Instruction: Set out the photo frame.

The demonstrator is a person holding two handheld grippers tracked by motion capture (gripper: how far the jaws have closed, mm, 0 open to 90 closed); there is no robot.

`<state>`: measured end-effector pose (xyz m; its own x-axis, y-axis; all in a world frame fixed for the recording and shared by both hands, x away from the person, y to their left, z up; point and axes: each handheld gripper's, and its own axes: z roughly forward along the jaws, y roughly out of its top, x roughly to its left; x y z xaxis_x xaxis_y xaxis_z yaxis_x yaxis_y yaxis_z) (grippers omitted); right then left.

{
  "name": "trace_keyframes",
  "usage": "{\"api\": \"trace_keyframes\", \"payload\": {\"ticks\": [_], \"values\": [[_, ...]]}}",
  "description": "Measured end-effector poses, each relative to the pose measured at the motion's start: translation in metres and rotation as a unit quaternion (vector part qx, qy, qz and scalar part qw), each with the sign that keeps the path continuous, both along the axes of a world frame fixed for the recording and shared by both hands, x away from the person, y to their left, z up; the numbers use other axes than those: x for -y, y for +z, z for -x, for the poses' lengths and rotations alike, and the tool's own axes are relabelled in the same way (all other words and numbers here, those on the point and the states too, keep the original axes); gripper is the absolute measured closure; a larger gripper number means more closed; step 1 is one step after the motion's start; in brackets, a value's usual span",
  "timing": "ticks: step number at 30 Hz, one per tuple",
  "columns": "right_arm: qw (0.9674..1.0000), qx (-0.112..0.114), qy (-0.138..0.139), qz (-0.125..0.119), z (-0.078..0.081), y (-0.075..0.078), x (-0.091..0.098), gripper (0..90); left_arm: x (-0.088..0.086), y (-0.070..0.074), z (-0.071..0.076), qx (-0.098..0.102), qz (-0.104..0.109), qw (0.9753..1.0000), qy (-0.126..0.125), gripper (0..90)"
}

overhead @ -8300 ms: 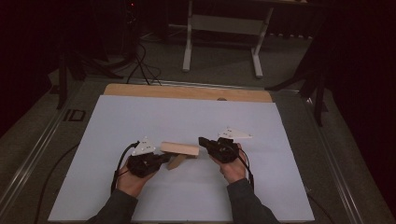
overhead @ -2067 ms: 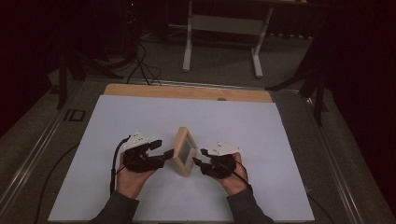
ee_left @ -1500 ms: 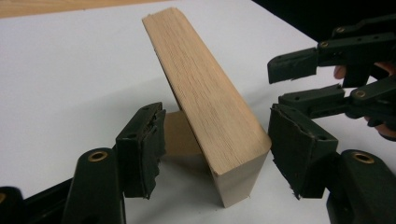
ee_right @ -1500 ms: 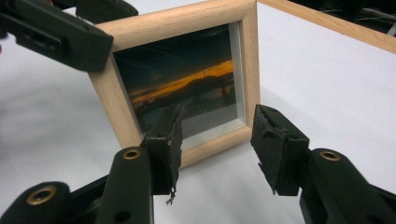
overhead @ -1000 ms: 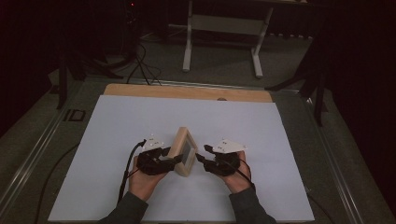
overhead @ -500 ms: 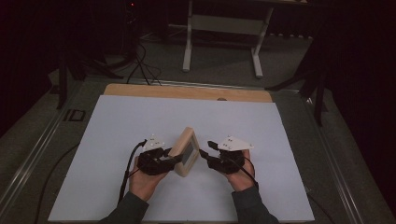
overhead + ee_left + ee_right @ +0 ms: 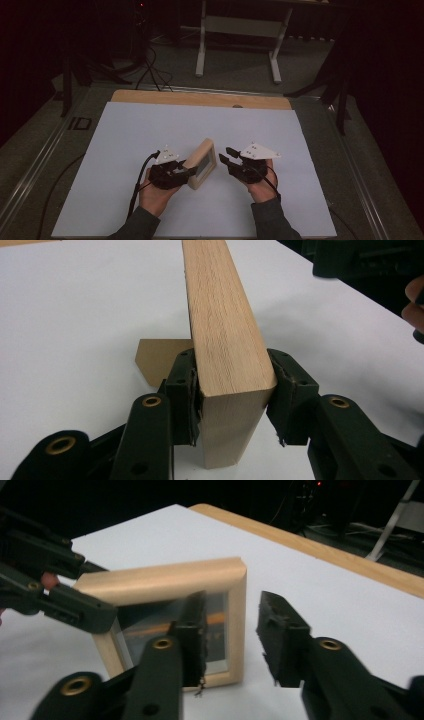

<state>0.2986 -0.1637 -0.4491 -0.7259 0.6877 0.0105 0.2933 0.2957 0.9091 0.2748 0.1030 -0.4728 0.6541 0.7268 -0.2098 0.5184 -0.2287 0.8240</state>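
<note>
While left claw [image 7: 232,405] clamps frame [image 7: 202,164] (tilted) | right claw [image 7: 229,155] let go, now apart.

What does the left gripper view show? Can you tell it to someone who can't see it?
The left gripper is clamped on the edge of a light wooden picture frame, one black jaw on each side. The frame stands up on a white table, and a brown flap pokes out behind it.

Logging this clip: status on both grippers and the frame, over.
Left gripper shut on wooden picture frame, jaws just closed in. Right gripper open, apart from the frame. Frame upright on the white table. Nothing in the way.
</note>
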Motion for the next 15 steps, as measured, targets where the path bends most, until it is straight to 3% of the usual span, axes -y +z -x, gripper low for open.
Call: {"api": "trace_keyframes", "payload": {"ticks": [6, 9, 15], "values": [[0.9998, 0.010, -0.011, -0.009, 0.0004, 0.0050, 0.0023, 75.7, 0.0032, 0.0002, 0.0029, 0.012, -0.011, 0.9998, -0.009, 60.1], [0.9998, 0.019, -0.001, -0.006, 0.0011, 0.0080, 0.0030, 82.8, 0.0051, 0.0004, 0.0046, 0.016, -0.014, 0.9997, -0.009, 60.1], [0.9996, 0.028, 0.003, -0.006, 0.0017, 0.0102, -0.0006, 88.5, 0.0072, 0.0003, 0.0069, 0.024, -0.021, 0.9994, -0.013, 60.2]]}}
